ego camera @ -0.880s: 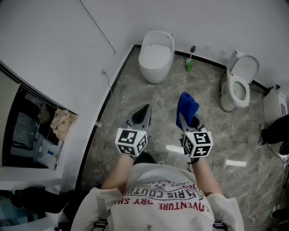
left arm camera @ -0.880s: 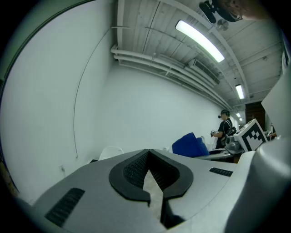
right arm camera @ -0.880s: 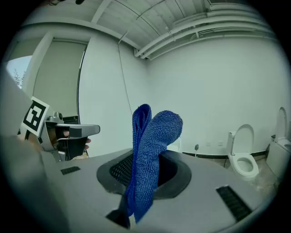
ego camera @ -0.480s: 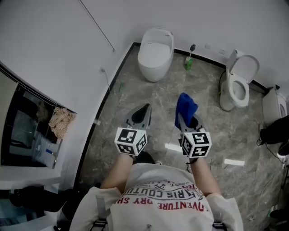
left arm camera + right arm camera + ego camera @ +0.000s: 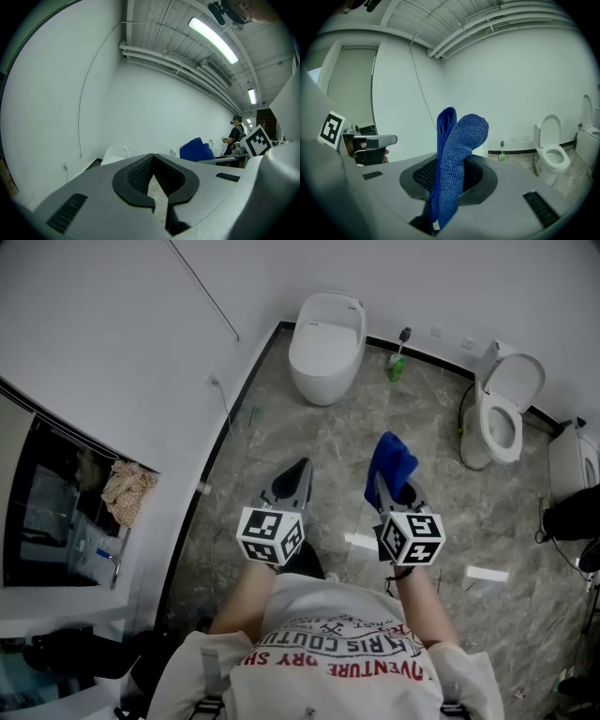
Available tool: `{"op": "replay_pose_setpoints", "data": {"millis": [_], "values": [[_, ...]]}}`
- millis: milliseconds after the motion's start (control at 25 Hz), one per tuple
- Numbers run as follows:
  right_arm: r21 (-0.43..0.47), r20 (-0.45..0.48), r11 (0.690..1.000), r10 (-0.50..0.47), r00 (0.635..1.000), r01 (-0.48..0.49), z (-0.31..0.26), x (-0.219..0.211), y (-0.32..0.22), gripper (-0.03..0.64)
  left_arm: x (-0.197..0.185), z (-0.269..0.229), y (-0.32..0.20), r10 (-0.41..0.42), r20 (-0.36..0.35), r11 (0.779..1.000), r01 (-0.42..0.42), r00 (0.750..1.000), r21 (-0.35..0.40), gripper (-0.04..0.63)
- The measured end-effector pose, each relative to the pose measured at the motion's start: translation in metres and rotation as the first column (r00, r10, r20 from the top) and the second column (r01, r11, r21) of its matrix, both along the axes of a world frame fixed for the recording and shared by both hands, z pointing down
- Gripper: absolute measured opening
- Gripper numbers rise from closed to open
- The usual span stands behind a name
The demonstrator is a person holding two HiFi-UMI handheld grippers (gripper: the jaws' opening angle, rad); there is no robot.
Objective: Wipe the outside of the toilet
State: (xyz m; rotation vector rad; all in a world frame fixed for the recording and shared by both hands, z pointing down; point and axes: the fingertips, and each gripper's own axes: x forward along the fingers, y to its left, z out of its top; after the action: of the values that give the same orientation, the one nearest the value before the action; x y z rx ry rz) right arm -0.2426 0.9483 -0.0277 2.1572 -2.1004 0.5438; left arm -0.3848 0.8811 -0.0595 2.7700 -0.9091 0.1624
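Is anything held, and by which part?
The right gripper is shut on one end of the cloth; the folded rest sticks out past its tips. The left gripper is shut, empty.

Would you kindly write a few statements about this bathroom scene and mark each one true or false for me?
1. The right gripper is clamped on a blue cloth. True.
2. The left gripper holds the toilet brush. False: its jaws are together on nothing, and the brush stands on the floor by the far wall.
3. Both toilets have their lids up. False: only the right-hand toilet has its lid raised; the corner toilet is closed.
4. The blue cloth touches neither toilet. True: it is held up over the floor, well short of both.
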Motion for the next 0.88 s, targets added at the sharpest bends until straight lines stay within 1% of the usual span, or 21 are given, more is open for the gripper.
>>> {"op": "replay_pose_setpoints", "data": {"millis": [80,240,320,440,680,880], "values": [[-0.005,-0.003,1.0,0.0,1.0,0.0,0.004,0.0,-0.016,0.077,-0.003,0.004,-0.018,-0.01,0.001,1.0,0.01,1.0,-0.007,0.006],[-0.024,-0.056,1.0,-0.007,0.998,0.006,0.012,0.007,-0.06,0.077,0.004,0.009,-0.063,-0.014,-0.011,1.0,0.014,1.0,-0.02,0.006],[-0.036,-0.053,0.999,0.001,0.999,-0.003,0.015,0.016,-0.09,0.077,0.01,0.009,-0.092,-0.007,-0.018,1.0,0.007,1.0,-0.024,0.006],[-0.036,-0.054,0.999,0.03,0.998,-0.032,0.013,0.03,-0.146,0.077,0.019,0.005,-0.15,0.008,-0.026,1.0,-0.008,1.0,-0.019,0.006],[-0.021,-0.038,0.995,0.098,0.994,-0.099,0.004,0.05,-0.262,0.077,0.045,-0.008,-0.269,0.081,-0.032,0.997,-0.081,0.996,-0.014,0.006],[-0.017,-0.017,0.992,0.124,0.992,-0.124,-0.001,0.067,-0.339,0.077,0.071,-0.011,-0.343,0.12,-0.013,0.993,-0.121,0.993,-0.013,0.006]]}}
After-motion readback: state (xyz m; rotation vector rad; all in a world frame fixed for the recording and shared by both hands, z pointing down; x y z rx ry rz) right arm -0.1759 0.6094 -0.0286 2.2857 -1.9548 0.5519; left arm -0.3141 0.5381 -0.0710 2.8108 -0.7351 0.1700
